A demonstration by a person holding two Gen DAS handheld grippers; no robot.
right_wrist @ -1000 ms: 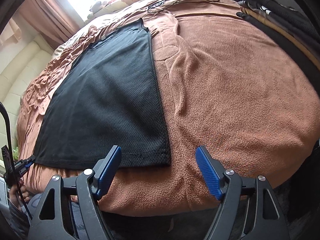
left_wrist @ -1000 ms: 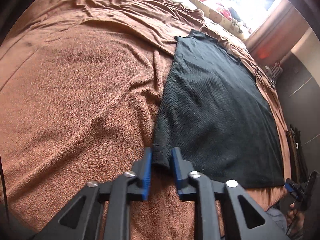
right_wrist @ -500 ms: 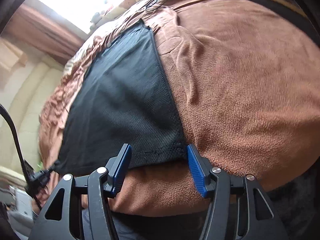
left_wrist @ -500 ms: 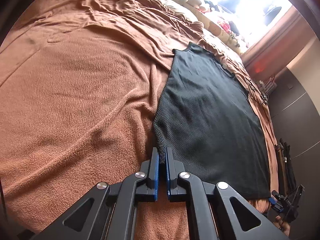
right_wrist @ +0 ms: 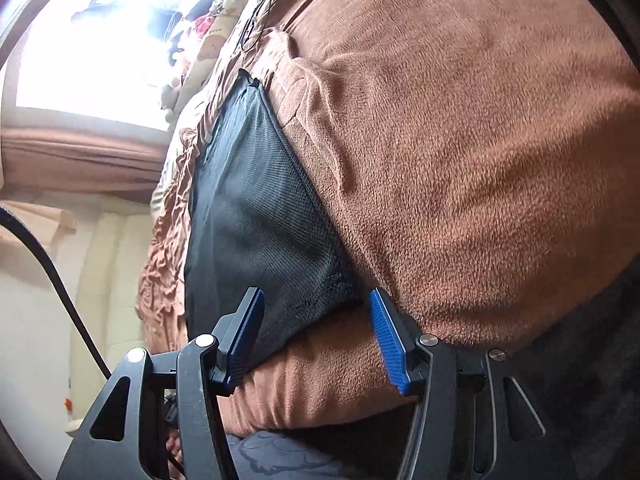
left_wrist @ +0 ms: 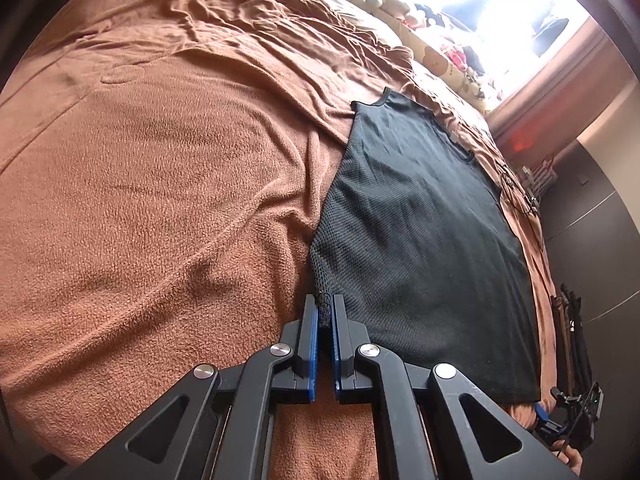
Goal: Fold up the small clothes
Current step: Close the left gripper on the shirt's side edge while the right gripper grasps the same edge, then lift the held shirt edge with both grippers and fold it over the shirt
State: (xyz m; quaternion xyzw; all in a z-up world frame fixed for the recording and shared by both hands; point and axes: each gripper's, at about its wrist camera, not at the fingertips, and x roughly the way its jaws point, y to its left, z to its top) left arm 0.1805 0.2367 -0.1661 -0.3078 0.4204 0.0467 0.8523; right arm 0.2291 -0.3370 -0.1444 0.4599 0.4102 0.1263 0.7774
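While the black mesh sleeveless shirt (left_wrist: 416,240) lies flat on the brown fleece blanket (left_wrist: 152,184), the left gripper (left_wrist: 325,308) pinches its near hem corner; the tilted right gripper (right_wrist: 316,312) is half-open, straddling the other corner without pressing.

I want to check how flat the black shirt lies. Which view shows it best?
The left wrist view: the black shirt spreads flat across the brown blanket, nearly whole, from hem to neckline. The right wrist view shows it tilted and foreshortened, with only the near hem corner sharp.
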